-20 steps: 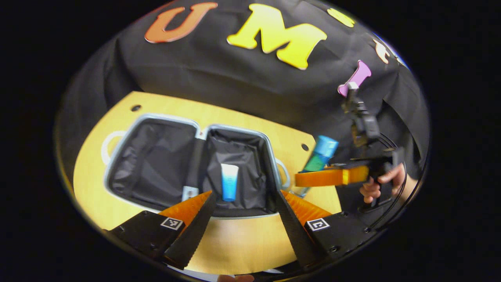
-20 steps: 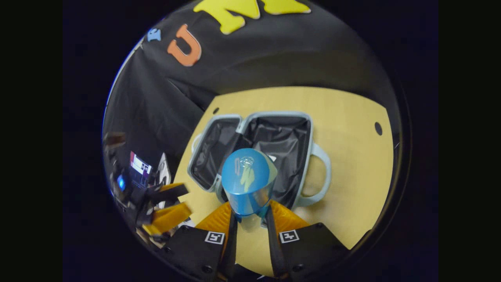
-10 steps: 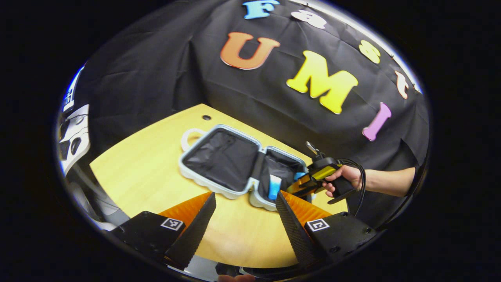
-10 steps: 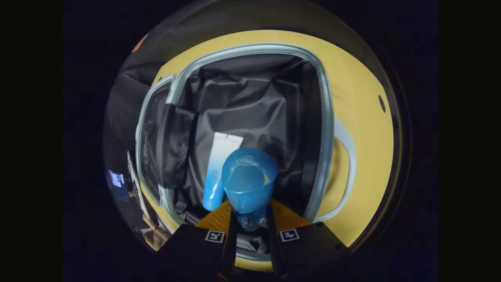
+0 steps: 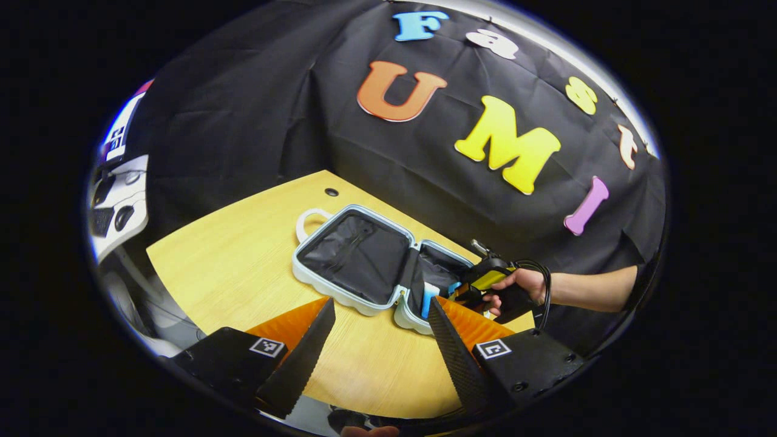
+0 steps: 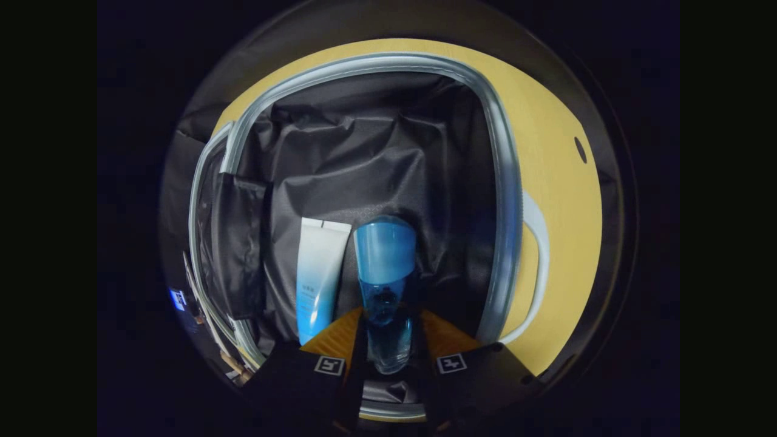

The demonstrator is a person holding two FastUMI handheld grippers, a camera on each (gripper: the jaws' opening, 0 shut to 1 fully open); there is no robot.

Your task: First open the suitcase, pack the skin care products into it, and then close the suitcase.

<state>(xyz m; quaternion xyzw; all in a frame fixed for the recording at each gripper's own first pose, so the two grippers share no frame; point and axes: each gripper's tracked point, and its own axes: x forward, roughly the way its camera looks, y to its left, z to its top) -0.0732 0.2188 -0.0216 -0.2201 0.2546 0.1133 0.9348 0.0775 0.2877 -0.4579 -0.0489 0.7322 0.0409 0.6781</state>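
Observation:
A pale blue suitcase (image 5: 337,295) lies open on the wooden table (image 5: 243,273), both black-lined halves facing up. In the right gripper view, a white-and-blue tube (image 6: 318,273) lies in the half bounded by the suitcase rim (image 6: 507,200). Beside the tube lies a clear blue bottle (image 6: 385,267) with a blue cap. My right gripper (image 6: 390,317) is shut on the bottle's body, low inside that half. In the left gripper view, the right gripper (image 5: 462,291) and the hand (image 5: 525,282) holding it reach into that half. My left gripper (image 5: 381,301) hangs open and empty over the table, short of the suitcase.
The suitcase's handles stick out at each end (image 5: 306,217) (image 6: 537,267). Small holes (image 5: 331,192) (image 6: 578,149) sit in the tabletop near the back. White equipment (image 5: 118,200) stands off the table's left side. Bare wood lies in front of the suitcase.
The right gripper came down into the suitcase half, and the bottle now lies flat beside the tube. The left gripper drew back and away, so the suitcase looks smaller.

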